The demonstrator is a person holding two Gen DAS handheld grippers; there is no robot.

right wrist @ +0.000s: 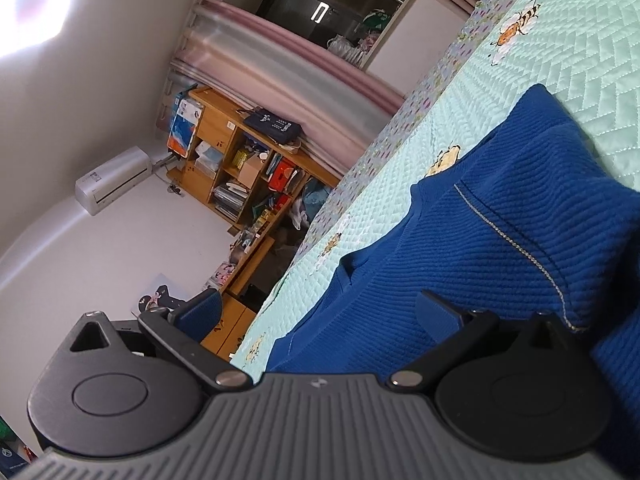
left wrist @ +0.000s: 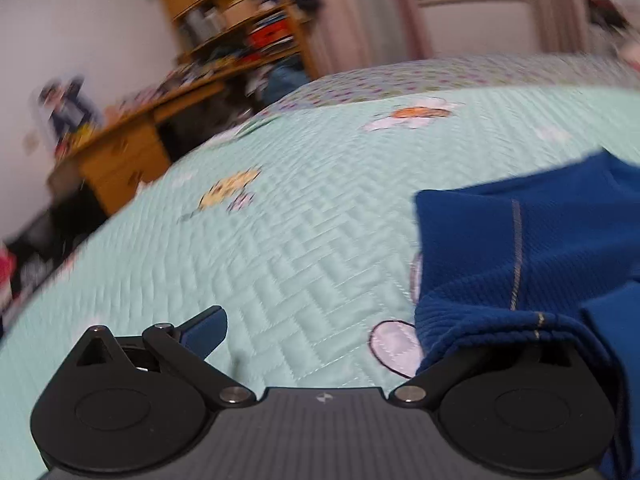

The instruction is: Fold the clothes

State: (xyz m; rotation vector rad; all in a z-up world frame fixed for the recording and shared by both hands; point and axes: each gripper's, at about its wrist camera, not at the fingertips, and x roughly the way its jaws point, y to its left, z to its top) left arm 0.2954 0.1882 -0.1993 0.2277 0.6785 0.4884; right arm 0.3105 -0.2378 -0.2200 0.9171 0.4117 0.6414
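Observation:
A ribbed blue sweater (left wrist: 520, 248) with a thin pale seam line lies rumpled on the mint quilted bedspread (left wrist: 300, 208). My left gripper (left wrist: 320, 332) is open just above the quilt. Its left finger (left wrist: 206, 330) shows bare, while a fold of the sweater drapes over the right finger and hides it. In the right wrist view the same sweater (right wrist: 480, 240) stretches across the bedspread (right wrist: 580, 60). My right gripper (right wrist: 318, 314) is open wide at the sweater's near edge, its right finger (right wrist: 438, 314) against the cloth and its left finger (right wrist: 200, 312) off the side of the bed.
The bedspread carries bee and flower prints (left wrist: 416, 114). Beyond the bed's left edge stand a wooden desk (left wrist: 120, 148) and cluttered shelves (right wrist: 248, 168). An air conditioner (right wrist: 114, 180) hangs on the white wall. Pink curtains (right wrist: 280, 68) frame a dark window.

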